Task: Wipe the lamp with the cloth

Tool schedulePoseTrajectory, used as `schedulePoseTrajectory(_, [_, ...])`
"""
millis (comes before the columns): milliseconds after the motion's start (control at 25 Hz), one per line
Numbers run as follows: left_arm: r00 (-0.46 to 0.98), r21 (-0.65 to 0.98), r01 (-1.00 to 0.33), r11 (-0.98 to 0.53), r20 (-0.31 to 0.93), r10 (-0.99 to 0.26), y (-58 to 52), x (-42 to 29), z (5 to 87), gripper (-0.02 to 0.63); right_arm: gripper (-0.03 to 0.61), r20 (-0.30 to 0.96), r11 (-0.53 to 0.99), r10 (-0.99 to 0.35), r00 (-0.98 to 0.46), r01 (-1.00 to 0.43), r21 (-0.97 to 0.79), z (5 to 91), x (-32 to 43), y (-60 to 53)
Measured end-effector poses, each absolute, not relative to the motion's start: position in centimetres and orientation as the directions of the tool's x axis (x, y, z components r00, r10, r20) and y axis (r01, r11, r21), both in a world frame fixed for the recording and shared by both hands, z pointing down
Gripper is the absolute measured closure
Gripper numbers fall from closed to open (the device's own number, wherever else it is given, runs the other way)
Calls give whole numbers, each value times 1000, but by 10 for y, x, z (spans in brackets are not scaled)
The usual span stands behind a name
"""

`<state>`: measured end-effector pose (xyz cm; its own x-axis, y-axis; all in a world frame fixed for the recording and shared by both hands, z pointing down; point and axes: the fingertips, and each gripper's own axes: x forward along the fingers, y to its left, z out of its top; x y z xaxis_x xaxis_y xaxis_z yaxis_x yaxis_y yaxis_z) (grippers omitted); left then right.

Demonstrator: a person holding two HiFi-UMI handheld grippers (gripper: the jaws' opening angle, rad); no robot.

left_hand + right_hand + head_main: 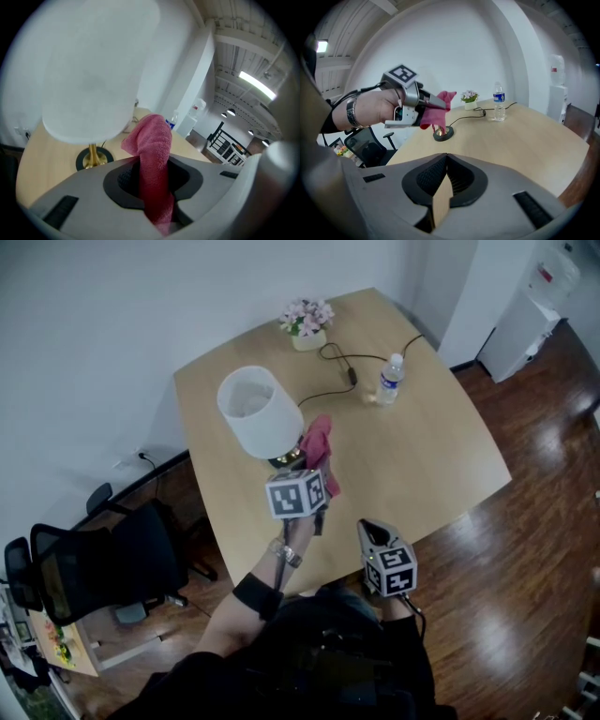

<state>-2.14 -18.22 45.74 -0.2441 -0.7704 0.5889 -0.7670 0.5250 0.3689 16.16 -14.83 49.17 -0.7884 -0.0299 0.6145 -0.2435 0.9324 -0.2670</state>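
The lamp has a white shade (255, 412) and a brass stem on a black round base (93, 158); it stands on the left part of the wooden table (422, 456). My left gripper (314, 472) is shut on a pink cloth (319, 442), held just right of the shade and above the base. In the left gripper view the cloth (152, 150) sticks up from between the jaws, close under the shade (93, 70). The right gripper (370, 529) hangs near the table's front edge, shut and empty; its view shows the cloth (436, 115) over the base (443, 133).
A water bottle (390, 379), a small pot of flowers (307, 324) and a black cable (342, 367) lie on the far part of the table. A black office chair (103, 559) stands at the left on the wooden floor.
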Motion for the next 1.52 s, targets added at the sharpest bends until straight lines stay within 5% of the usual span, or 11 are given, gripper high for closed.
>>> schedulePoseTrajectory(360, [-441, 366, -741, 563, 368, -819, -183, -54, 308, 500, 568, 601, 929, -49, -798, -257, -265, 481, 158, -157])
schedulePoseTrajectory(1240, [-211, 356, -681, 640, 741, -637, -88, -52, 526, 502, 568, 622, 900, -12, -783, -279, -334, 508, 139, -113])
schedulePoseTrajectory(1400, [-208, 401, -670, 625, 707, -676, -35, -46, 512, 502, 568, 602, 892, 2, -799, -271, -361, 511, 128, -95])
schedulePoseTrajectory(1520, [-264, 431, -720, 544, 554, -789, -10, -62, 444, 502, 568, 573, 898, 32, -819, -229, -377, 510, 104, -75])
